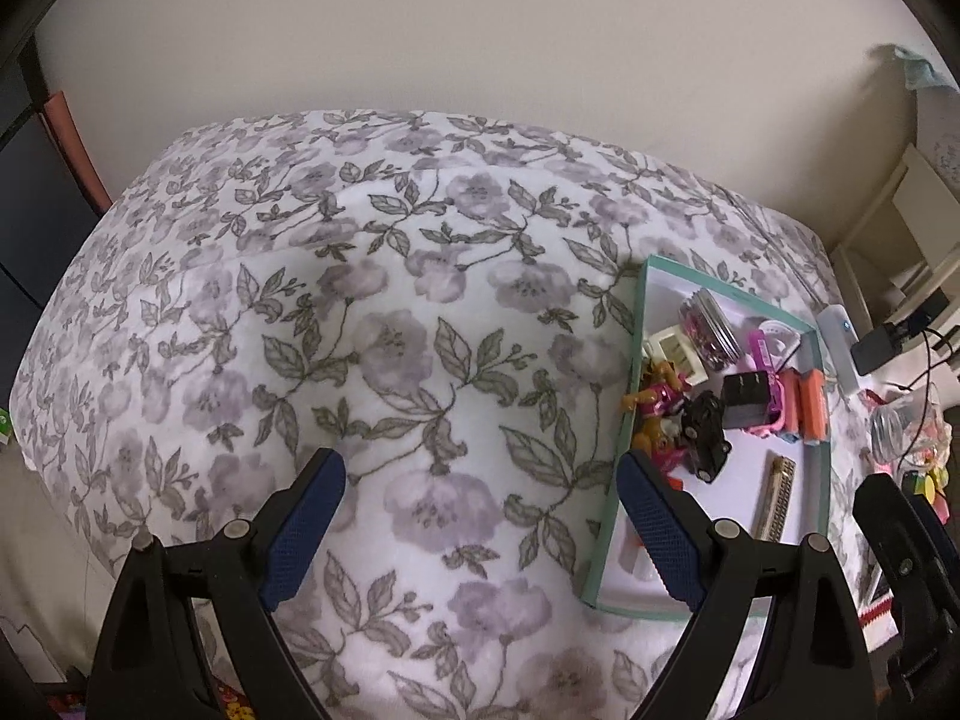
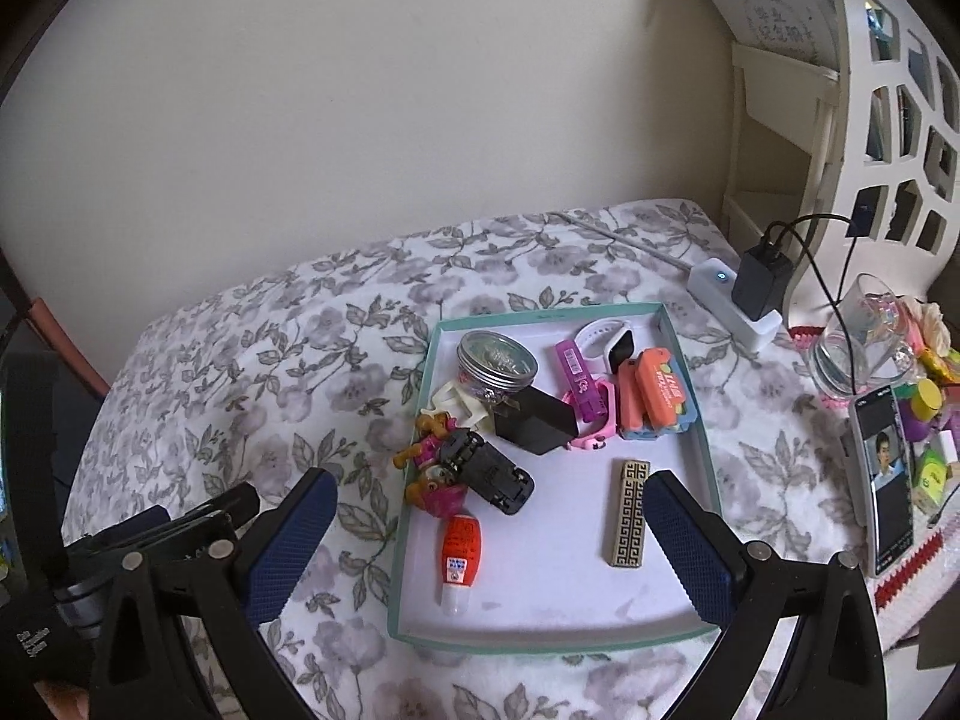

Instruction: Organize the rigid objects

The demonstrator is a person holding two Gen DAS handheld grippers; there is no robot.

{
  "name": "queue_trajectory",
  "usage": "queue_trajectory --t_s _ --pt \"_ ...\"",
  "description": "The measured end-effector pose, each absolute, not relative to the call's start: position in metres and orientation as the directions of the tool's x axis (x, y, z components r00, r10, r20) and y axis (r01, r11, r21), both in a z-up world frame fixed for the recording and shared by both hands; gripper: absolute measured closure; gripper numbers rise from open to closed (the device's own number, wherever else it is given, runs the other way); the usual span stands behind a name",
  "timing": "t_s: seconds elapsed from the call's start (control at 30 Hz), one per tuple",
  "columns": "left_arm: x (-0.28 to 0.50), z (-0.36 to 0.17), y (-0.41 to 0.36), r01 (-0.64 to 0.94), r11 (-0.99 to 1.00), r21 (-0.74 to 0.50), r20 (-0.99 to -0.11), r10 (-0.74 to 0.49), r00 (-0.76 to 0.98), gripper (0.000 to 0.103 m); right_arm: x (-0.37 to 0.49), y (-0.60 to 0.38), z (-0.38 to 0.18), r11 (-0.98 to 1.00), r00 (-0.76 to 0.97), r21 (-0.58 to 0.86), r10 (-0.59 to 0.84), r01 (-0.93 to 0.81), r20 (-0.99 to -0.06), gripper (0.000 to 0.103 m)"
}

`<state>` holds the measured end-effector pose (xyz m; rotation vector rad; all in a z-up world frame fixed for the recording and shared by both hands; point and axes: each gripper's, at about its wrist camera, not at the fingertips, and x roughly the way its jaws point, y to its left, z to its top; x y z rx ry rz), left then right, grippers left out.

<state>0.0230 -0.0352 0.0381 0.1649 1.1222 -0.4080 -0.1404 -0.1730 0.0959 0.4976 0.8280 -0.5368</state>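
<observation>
A white blanket (image 2: 252,360) with soft purple flowers and grey-green leaves is lying under both tools, and the right gripper (image 2: 489,516) is showing black arms and dark blue bumpy pads (image 2: 690,546), just like the left gripper (image 1: 480,510). Right in front of the right tool a box (image 2: 696,396) with a sea-green rim and a white floor is holding an orange and white bottle (image 2: 461,552), a gold and black bar with a maze pattern (image 2: 630,513), a black toy car (image 2: 489,471), a pink and brown toy dog (image 2: 429,450), a shiny silver jar (image 2: 497,365), a purple tube (image 2: 577,378) and an orange case (image 2: 657,393). Off to that tool's right a white power strip (image 2: 720,294) is glowing with a tiny blue light and carrying a black charger (image 2: 761,279).
</observation>
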Motion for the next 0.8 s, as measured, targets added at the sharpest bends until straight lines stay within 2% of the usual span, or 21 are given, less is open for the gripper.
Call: queue_trajectory --t_s 0.33,0.8 --pt "0.004 0.049 -0.023 0.428 0.904 0.001 -0.879 -0.204 0.432 0.011 -0.16 -0.158 0.1 0.765 0.54 0.14 -0.299 0.628 -0.787 0.0" --pt "-0.016 0.051 -0.002 0.455 0.889 0.056 -0.859 -0.189 0.476 0.011 -0.175 -0.144 0.104 0.769 0.546 0.133 -0.31 0.626 -0.778 0.0"
